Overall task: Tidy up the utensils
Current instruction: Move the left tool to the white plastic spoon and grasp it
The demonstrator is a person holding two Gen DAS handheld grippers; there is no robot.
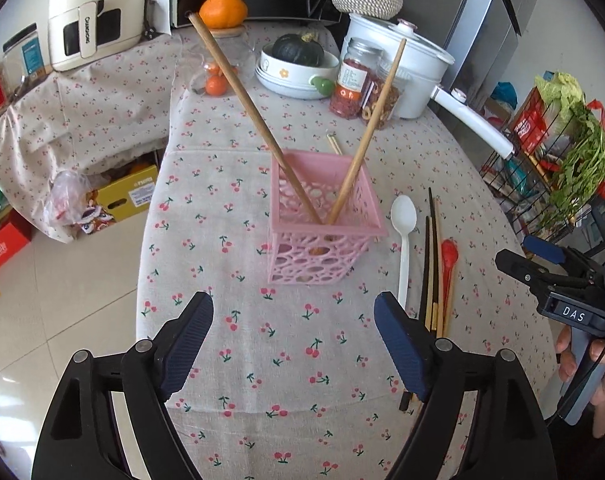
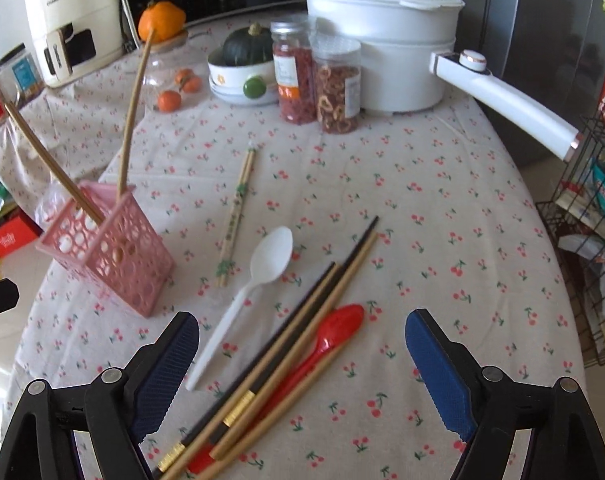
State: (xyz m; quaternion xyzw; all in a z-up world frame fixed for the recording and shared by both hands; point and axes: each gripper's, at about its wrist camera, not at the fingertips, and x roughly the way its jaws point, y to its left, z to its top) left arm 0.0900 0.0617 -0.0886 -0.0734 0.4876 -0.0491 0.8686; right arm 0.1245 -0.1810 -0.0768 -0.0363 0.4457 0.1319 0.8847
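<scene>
So, going left to right in the right wrist view: the pink basket (image 2: 110,256) sits at the left of the frame with two long wooden chopsticks (image 2: 132,116) already leaning out of it. That basket is thin perforated plastic, so I'd guess it's light and would tip or slide if bumped, especially with those tall sticks levering on it.

Next over, a pale printed chopstick pair (image 2: 236,216) lies flat on the cherry tablecloth (image 2: 442,200), then the white plastic spoon (image 2: 250,292) in the middle. Looks light, stiff and a bit slick; I'd pinch it on the handle near the neck, not the bowl.

Lower centre is the pile: dark chopsticks with gold bands (image 2: 302,320), tan ones touching them, and the red spoon (image 2: 334,332) partly tucked under the sticks. Thin and round, so they'll probably roll. Grabbing mid-length seems safest, and the red spoon is better left till the sticks are off it.

The right gripper (image 2: 302,340) hovers just above that pile with its jaws spread wide, holding nothing. In the left wrist view, the left gripper (image 1: 292,320) is also spread apart and empty, low in the frame facing the basket.
</scene>
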